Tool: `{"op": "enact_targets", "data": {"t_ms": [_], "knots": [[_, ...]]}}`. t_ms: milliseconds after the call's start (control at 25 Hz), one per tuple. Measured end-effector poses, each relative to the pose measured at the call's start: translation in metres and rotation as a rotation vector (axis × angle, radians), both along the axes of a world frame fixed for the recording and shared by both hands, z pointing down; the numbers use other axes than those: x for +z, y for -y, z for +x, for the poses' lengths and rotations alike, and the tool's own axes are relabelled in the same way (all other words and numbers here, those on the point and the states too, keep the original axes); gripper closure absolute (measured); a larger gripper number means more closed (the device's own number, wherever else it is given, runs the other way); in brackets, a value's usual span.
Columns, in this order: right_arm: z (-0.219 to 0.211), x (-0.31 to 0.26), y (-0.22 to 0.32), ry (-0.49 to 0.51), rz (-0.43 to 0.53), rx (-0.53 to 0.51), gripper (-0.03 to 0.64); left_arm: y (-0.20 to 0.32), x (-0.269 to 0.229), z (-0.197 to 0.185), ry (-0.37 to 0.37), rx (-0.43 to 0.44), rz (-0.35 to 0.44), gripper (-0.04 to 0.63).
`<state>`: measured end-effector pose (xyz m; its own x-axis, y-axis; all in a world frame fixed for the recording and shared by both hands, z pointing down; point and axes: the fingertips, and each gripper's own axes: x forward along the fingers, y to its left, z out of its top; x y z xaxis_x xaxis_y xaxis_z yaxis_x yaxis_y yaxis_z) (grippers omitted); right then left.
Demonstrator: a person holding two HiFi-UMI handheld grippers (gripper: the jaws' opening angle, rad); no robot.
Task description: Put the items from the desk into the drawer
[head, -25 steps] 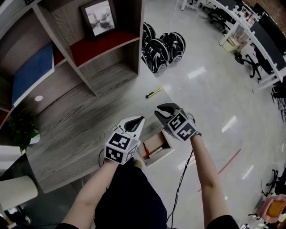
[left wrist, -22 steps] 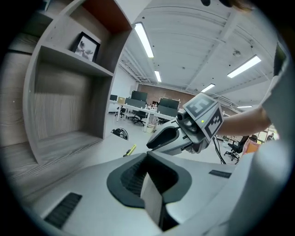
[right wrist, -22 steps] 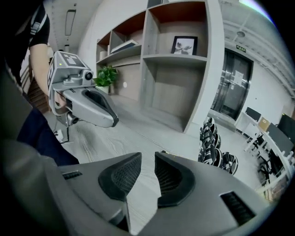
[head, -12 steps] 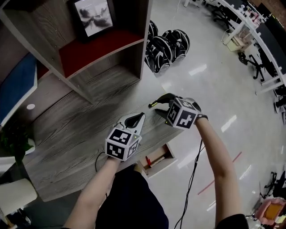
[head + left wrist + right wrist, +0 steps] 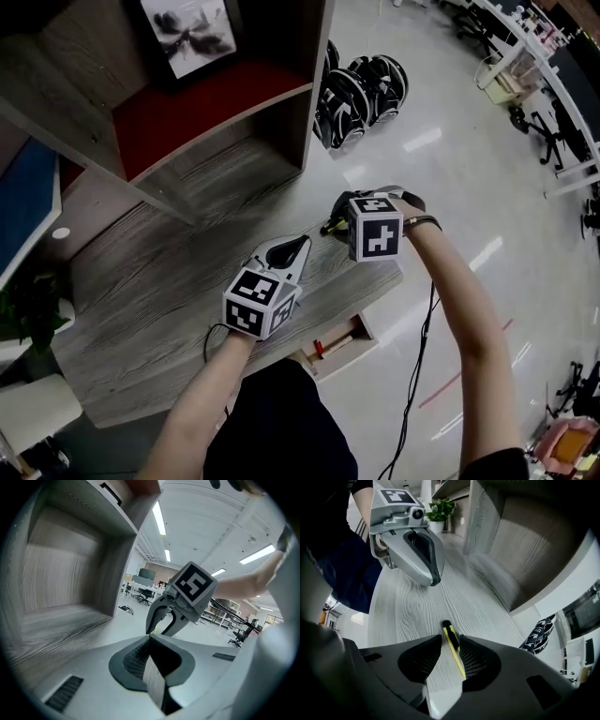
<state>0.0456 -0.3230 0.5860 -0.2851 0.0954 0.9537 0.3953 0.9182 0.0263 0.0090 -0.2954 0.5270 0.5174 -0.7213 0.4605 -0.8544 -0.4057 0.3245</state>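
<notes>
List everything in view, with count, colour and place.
desk: one, grey wood, under the grippers
shelf unit: one, grey wood and red, desk's far side
picture frame: one, black, upper shelf
utility knife: one, yellow and black, on the desk between right gripper's jaws
drawer: one, light wood, open below desk's near edge
red-handled tool: one, inside the drawer
plant: one, green, desk's left end
round items: several, black-and-white, on the floor
left gripper: one, white, shut, empty
right gripper: one, white, open, jaws just opened wider, straddling the knife

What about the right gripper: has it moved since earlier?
Yes: the right gripper went from beside the drawer to the yellow knife, now between its jaws, which have just been opening.
</notes>
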Motion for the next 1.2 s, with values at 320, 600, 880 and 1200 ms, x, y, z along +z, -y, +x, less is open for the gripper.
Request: {"op": "enact_targets", "data": {"t_ms": [320,600,880,1200], "knots": [[0.0,0.003,-0.005,-0.085,-0.1,-0.038,0.537,0.001,0.002,-0.009,-0.011,-0.013,-0.011,0.584],[0.001,0.002,-0.009,-0.076,-0.108,-0.029,0.541,-0.005,0.003,-0.014,-0.007,-0.019,-0.017,0.584],[0.001,0.003,-0.008,-0.075,-0.063,-0.031,0.546,-0.012,0.003,-0.013,-0.005,-0.015,-0.015,0.584],[0.004,-0.005,-0.024,-0.026,-0.067,0.035,0.546,-0.025,-0.003,-0.015,0.007,-0.008,-0.01,0.584]]}}
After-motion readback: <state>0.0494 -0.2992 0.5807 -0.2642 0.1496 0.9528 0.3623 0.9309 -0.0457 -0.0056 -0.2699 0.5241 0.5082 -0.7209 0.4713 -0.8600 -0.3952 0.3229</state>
